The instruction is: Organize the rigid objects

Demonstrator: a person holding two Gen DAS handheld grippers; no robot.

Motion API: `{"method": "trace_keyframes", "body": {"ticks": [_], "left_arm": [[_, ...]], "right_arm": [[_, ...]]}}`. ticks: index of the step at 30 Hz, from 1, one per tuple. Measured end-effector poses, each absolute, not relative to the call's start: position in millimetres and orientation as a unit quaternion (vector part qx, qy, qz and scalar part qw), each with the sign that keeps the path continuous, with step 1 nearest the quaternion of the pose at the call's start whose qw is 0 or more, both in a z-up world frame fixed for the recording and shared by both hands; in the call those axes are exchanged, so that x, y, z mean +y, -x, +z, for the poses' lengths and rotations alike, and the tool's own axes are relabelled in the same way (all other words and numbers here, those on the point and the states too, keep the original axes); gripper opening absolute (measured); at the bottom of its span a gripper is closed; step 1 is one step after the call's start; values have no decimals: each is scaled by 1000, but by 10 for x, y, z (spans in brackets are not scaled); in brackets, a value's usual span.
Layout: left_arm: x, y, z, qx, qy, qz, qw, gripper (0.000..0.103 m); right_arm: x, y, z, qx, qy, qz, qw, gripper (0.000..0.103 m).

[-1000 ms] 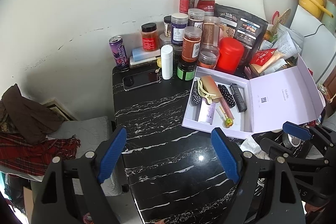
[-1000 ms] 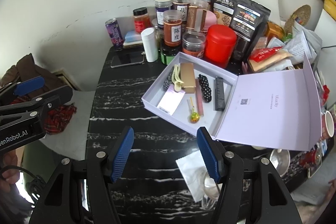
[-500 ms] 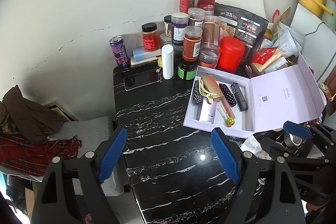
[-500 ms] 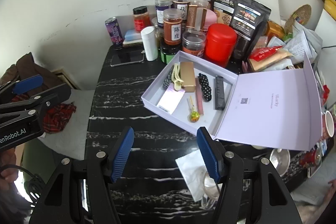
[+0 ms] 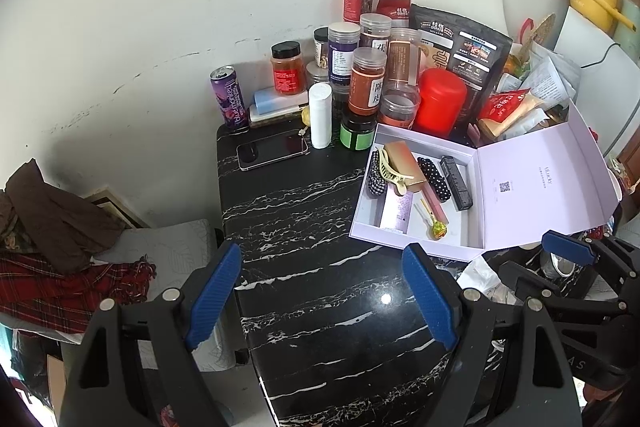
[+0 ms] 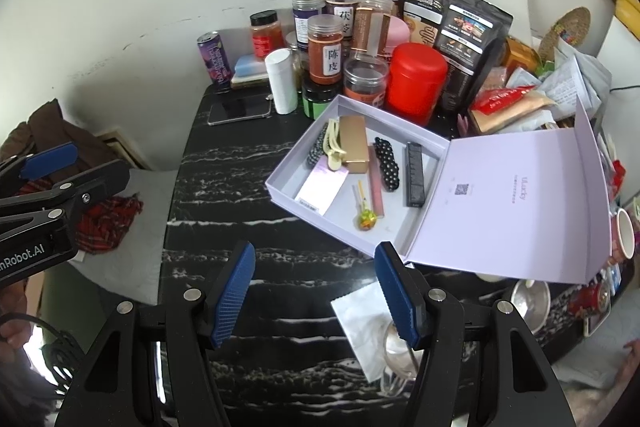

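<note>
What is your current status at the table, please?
Left gripper and right gripper open, empty. Lilac box lid up, items inside. Jars crowd behind it.

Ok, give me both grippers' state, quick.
Left gripper: open, holding nothing, above the black marble table.
Right gripper: open, holding nothing.
</note>
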State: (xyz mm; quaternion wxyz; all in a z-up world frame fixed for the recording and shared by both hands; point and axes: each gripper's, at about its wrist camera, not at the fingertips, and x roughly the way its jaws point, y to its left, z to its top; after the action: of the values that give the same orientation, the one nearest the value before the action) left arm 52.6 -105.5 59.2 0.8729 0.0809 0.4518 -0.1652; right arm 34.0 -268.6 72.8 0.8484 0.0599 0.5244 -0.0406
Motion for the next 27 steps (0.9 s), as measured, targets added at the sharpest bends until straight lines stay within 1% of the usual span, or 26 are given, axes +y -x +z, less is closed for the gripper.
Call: {"method": "trace_keyframes", "body": {"ticks": [27], "left_arm": [[-1040, -471, 637, 449, -82, -163, 875, 83]], "right_arm": [[-2695, -304, 761, 525, -52, -41, 849, 63]]}}
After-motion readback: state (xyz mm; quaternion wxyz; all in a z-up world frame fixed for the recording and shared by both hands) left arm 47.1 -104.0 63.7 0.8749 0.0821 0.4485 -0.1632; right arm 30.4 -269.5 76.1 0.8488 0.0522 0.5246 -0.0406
